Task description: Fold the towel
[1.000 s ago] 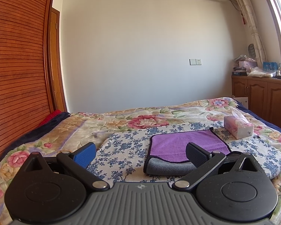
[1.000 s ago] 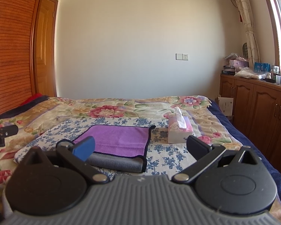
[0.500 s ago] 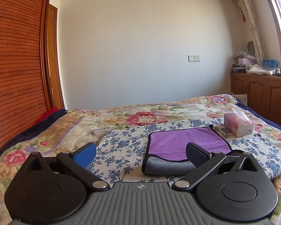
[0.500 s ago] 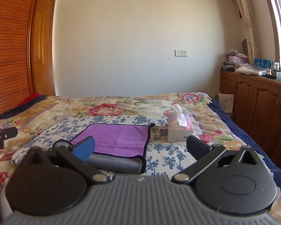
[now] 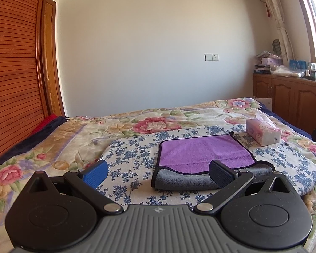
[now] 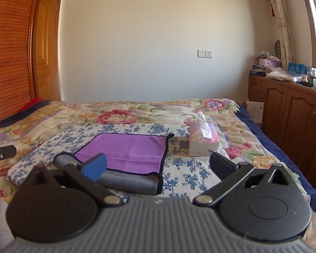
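Note:
A purple towel (image 5: pixel 202 151) with a grey underside and dark trim lies folded on a blue-flowered cloth (image 5: pixel 132 156) on the bed; its near edge shows a grey rolled fold. It also shows in the right wrist view (image 6: pixel 128 154). My left gripper (image 5: pixel 158 174) is open and empty, held back from the towel's near left side. My right gripper (image 6: pixel 158 165) is open and empty, held back from the towel's near right corner. Neither gripper touches the towel.
A pink tissue box (image 5: pixel 263 133) stands to the right of the towel, also in the right wrist view (image 6: pixel 203 140). The floral bedspread (image 5: pixel 73 139) surrounds the cloth. Wooden cabinets (image 6: pixel 288 113) stand at right, a slatted wardrobe (image 5: pixel 12 73) at left.
Both grippers have tilted slightly upward and drawn back a little; the towel sits lower in both views. The towel has not moved. Both grippers stay open.

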The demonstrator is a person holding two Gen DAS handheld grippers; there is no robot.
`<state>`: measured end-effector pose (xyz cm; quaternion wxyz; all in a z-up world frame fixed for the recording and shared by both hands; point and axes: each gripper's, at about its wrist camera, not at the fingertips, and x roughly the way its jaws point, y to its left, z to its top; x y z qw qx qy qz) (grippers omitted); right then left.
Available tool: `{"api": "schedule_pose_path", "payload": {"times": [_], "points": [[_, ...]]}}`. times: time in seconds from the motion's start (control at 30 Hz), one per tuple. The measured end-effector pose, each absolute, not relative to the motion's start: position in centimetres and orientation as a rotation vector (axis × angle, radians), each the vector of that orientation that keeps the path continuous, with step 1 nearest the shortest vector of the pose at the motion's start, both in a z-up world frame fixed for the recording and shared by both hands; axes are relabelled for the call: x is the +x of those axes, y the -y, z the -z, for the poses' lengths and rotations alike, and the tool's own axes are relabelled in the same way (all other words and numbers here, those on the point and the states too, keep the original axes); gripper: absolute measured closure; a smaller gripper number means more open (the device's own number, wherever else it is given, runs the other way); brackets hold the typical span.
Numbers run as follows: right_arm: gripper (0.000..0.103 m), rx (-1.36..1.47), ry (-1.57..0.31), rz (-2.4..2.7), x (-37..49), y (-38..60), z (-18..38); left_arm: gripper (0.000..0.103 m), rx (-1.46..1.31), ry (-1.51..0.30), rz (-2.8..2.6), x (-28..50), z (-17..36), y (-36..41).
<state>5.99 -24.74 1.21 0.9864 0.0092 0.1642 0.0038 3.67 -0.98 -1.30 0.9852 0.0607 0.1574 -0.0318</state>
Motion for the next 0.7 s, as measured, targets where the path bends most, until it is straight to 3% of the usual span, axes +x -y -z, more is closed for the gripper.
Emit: {"api": "schedule_pose_path", "payload": {"times": [0.7], "points": [[0.000, -0.006, -0.417, -0.045, 9.7, 24.4, 0.4, 0.000, 0.112, -0.403, 0.083, 7.0, 2.4, 1.1]]}}
